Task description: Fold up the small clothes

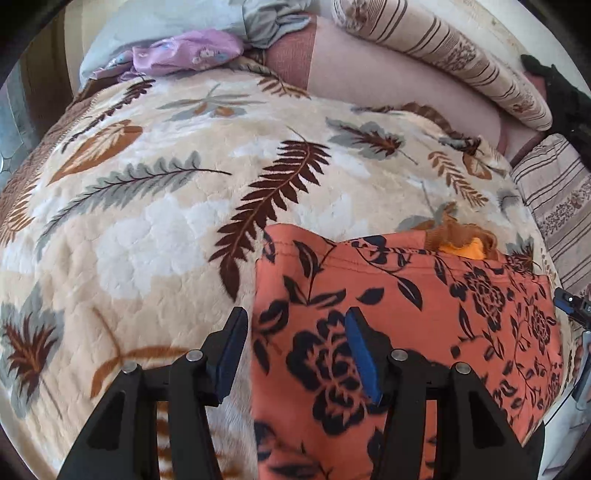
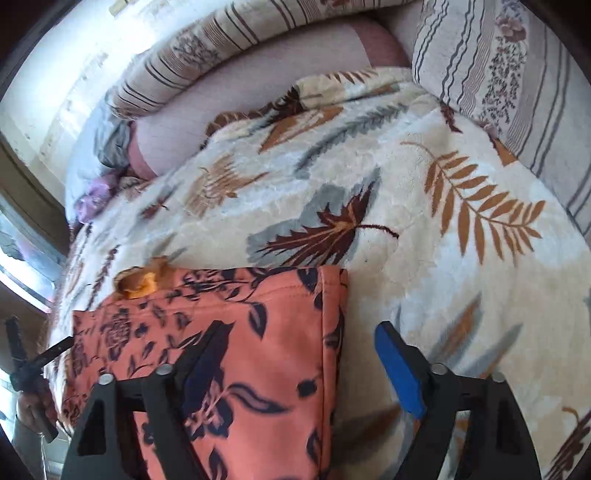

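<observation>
A coral-orange garment with a dark floral print (image 1: 406, 314) lies flat on a leaf-patterned blanket (image 1: 166, 221); it also shows in the right wrist view (image 2: 240, 350). An orange-yellow bit of fabric (image 1: 463, 245) sticks out at its far edge, also seen in the right wrist view (image 2: 142, 282). My left gripper (image 1: 295, 325) is open, hovering over the garment's left edge, with one finger over the blanket and one over the cloth. My right gripper (image 2: 303, 339) is open over the garment's right edge, holding nothing.
Striped floral pillows (image 1: 461, 55) and a pink bolster (image 1: 388, 85) lie along the far side of the bed. A purple cloth (image 1: 188, 51) and grey clothes (image 1: 273, 22) sit at the back left. The blanket (image 2: 443, 240) spreads to the right of the garment.
</observation>
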Demonstrator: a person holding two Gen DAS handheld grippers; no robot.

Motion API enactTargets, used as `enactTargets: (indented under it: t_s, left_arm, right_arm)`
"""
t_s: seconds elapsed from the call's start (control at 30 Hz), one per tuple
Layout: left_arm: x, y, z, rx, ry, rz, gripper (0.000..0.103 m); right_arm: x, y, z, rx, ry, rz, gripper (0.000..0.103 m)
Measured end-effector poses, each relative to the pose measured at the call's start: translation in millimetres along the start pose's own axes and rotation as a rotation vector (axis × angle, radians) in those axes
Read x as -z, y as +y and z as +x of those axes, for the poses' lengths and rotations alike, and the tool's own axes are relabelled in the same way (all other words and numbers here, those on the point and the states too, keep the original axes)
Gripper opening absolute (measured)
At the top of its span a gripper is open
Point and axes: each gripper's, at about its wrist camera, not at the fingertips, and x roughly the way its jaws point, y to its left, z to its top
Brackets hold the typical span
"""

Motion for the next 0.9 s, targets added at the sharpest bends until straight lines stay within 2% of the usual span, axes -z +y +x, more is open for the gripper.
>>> enactTargets:
  t_s: [0.03, 0.07, 0.1, 0.13, 0.17, 0.2, 0.33, 0.4, 0.47, 0.53, 0.57, 0.6, 0.67, 0.7, 0.73, 0.8, 0.9]
  left_arm:
    - [-2.5, -0.7, 4.5, -0.002, 0.006, 0.001, 0.056]
    - [-4.5, -0.6, 7.9, -0.003, 0.007, 0.004, 0.056]
    - [-5.8, -0.1, 10.1, -0.007, 0.001, 0.008, 0.055]
    - [-7.0, 0.0, 11.5, -0.013, -0.002, 0.014, 0.028]
    - [-8.1, 0.1, 12.2, -0.015, 0.009, 0.022, 0.002]
    - [-9.5, 0.5, 8.5, -0.02, 0.008, 0.023, 0.004]
    - [-16.4, -3.7, -30.9, -0.013, -0.127, 0.035, 0.004]
    - [-22.6, -3.5, -36.0, -0.004, -0.156, 0.033, 0.004]
    - [-28.1, -2.6, -15.4, -0.034, -0.125, 0.056, 0.005]
    - [-30.0, 4.2, 24.0, -0.081, -0.035, 0.038, 0.009]
    - [-29.7, 8.1, 38.1, -0.084, -0.005, 0.025, 0.009]
    - [-30.4, 10.0, 38.4, -0.08, -0.045, 0.022, 0.009]
    - [-34.8, 11.9, 28.2, -0.085, -0.05, 0.006, 0.017]
    - [-36.3, 14.0, 18.8, -0.086, -0.062, -0.007, 0.031]
    - [-36.8, 16.3, 7.6, -0.089, -0.082, -0.017, 0.04]
    - [-33.4, 19.4, -21.7, -0.1, -0.142, -0.028, 0.042]
    - [-16.7, 15.9, -66.7, -0.082, -0.213, -0.028, 0.056]
  right_arm:
    - [-2.9, 0.3, 9.3, 0.015, 0.026, -0.005, 0.064]
    - [-5.1, 1.1, 17.6, 0.028, 0.05, -0.011, 0.045]
    - [-3.3, 1.7, 19.7, 0.031, 0.061, -0.018, 0.034]
    - [-0.9, 3.3, 17.7, 0.048, 0.054, -0.034, 0.024]
    - [-0.8, 9.0, 11.9, 0.077, 0.035, -0.063, 0.009]
    - [-1.2, 16.7, 4.2, 0.1, 0.014, -0.098, 0.008]
    - [-9.0, 43.6, -27.8, 0.147, -0.078, -0.213, 0.008]
    - [-18.0, 44.9, -31.1, 0.174, -0.103, -0.221, 0.007]
    - [-25.1, 32.7, -11.8, 0.189, -0.079, -0.176, 0.008]
    - [-24.6, 15.9, 25.2, 0.157, 0.025, -0.116, 0.008]
    - [-20.7, 4.3, 44.3, 0.137, 0.079, -0.064, 0.012]
    - [-18.6, -1.1, 46.1, 0.111, 0.056, -0.033, 0.012]
    - [-18.4, -4.8, 32.6, 0.084, 0.019, 0.017, 0.017]
    - [-18.2, -4.2, 25.7, 0.088, 0.015, 0.019, 0.022]
    - [-17.5, -3.1, 17.8, 0.105, 0.009, 0.007, 0.029]
    - [-15.4, -2.0, -6.4, 0.113, -0.024, 0.006, 0.03]
    - [-5.9, 7.0, -49.9, -0.025, -0.083, 0.063, 0.033]
